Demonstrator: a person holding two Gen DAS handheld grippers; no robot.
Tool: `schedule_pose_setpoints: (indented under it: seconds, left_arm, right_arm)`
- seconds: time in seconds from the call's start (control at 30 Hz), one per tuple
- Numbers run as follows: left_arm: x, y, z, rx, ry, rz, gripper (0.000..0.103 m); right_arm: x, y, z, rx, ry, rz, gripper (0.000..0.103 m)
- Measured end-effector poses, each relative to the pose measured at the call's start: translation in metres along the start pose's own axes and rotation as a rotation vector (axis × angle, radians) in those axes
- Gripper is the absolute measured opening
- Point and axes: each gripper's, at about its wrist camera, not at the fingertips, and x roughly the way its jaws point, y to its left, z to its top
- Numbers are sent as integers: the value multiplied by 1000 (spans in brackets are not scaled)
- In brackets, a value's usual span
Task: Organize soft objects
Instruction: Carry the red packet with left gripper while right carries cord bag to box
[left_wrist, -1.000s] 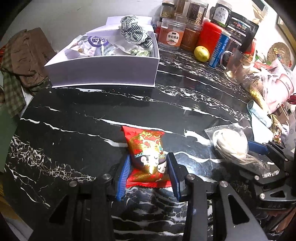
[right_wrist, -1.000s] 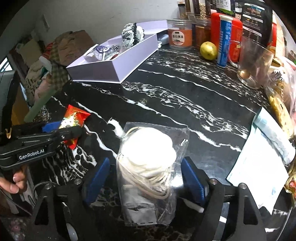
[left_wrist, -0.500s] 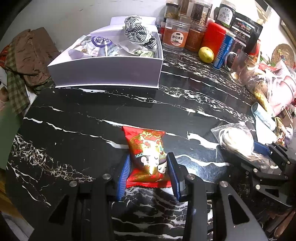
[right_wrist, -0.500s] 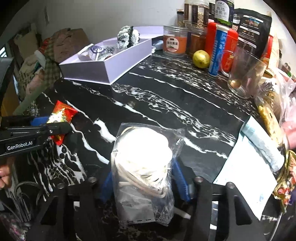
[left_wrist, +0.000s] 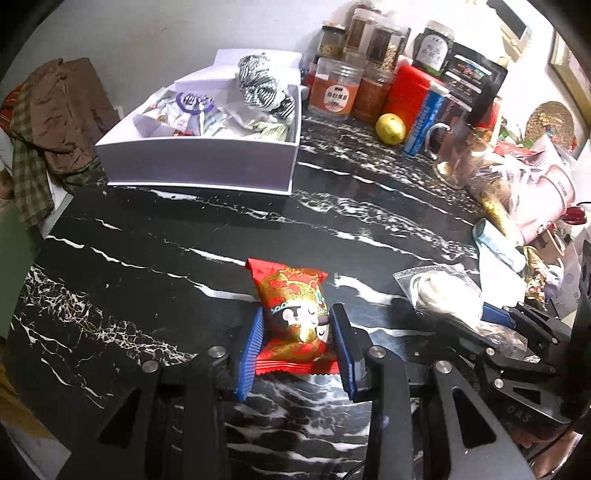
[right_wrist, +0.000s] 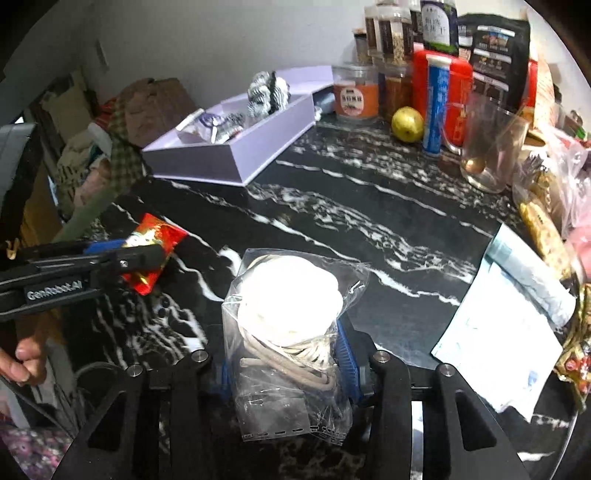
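Item: red snack packet (left_wrist: 291, 314), which we are clamping between the left gripper (left_wrist: 297, 345) fingers, long axis pointing far toward the white box (left_wrist: 199, 162). Item: bagged white pads (right_wrist: 291, 299), which we are pinching in the right gripper (right_wrist: 288, 369) over the bench (right_wrist: 369, 221).

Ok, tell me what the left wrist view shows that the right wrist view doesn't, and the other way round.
Only the left wrist view shows the printed face of the red snack packet between the left gripper fingers, and a round woven mat against the far wall.

Only the right wrist view shows the clear bag of white pads head-on in the right gripper, the person's hand on the other gripper, and a white paper sheet.

Both show the lavender box, striped cloth, lemon and black marble table.
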Motion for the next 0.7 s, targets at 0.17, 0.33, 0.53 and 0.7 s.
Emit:
schedule_pose_setpoints:
  seconds: [0.17, 0.33, 0.53, 0.7]
  left_arm:
    - [-19, -7, 2, 13, -43, -12, 36]
    - [-45, -12, 10, 36, -110, -17, 36]
    - [-73, -15, 21, 53, -188, -13, 36]
    - [-94, -16, 33, 71, -253, -7, 36]
  right_arm:
    - [-20, 8, 6, -23, -44, 45, 44]
    - [-38, 13, 13, -27, -95, 70, 44]
    - [-58, 18, 29, -54, -160, 98, 44]
    - [-72, 24, 43, -82, -211, 106, 44]
